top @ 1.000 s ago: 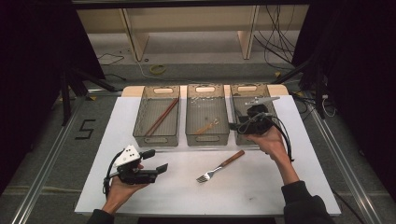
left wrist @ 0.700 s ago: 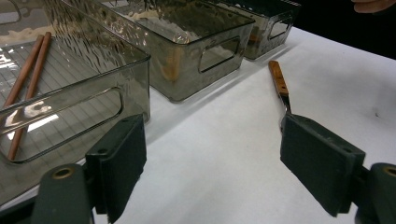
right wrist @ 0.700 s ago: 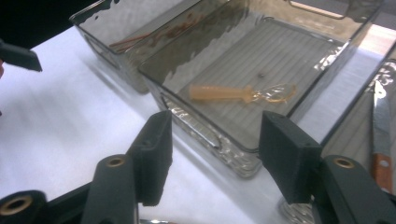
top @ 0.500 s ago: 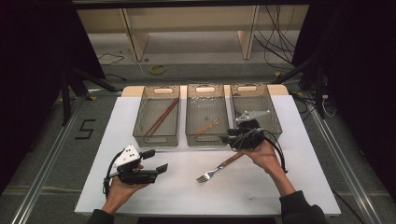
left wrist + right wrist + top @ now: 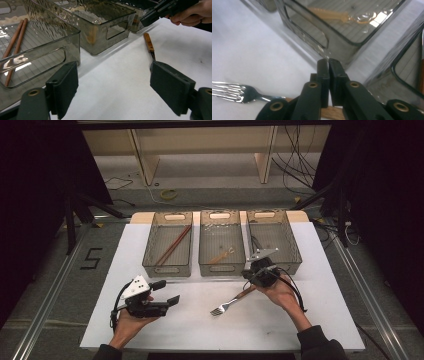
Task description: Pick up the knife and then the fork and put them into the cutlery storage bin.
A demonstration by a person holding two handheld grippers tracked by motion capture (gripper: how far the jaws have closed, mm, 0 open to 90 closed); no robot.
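A white surface [image 5: 150, 330] carries three clear smoky bins in a row along its far half, seen from above. A fork [image 5: 231, 302] with a wooden handle lies on the surface just in front of the middle bin [image 5: 220, 266], at about five o'clock from that bin, tines pointing toward seven o'clock and handle toward one o'clock.

The right claw [image 5: 248, 276], held in the person's right hand [image 5: 279, 292], sits over the far end of the fork's handle, close to the front wall of the right bin [image 5: 295, 255]. Its jaws have just been closing and now stand clenched, pads nearly together. In the right gripper view the fork's wooden handle [image 5: 332, 112] passes beneath the jaws rather than between the pads, and the tines gleam at nine o'clock; whether the pads pinch the handle cannot be told.

The left claw [image 5: 166, 292], held in the left hand [image 5: 131, 320], rests low at seven o'clock on the surface with its jaws released and wide apart, nothing between them.

The left bin [image 5: 167, 269] holds a pair of brown chopsticks [image 5: 173, 244] lying diagonally. The middle bin holds a pale utensil [image 5: 221, 255].
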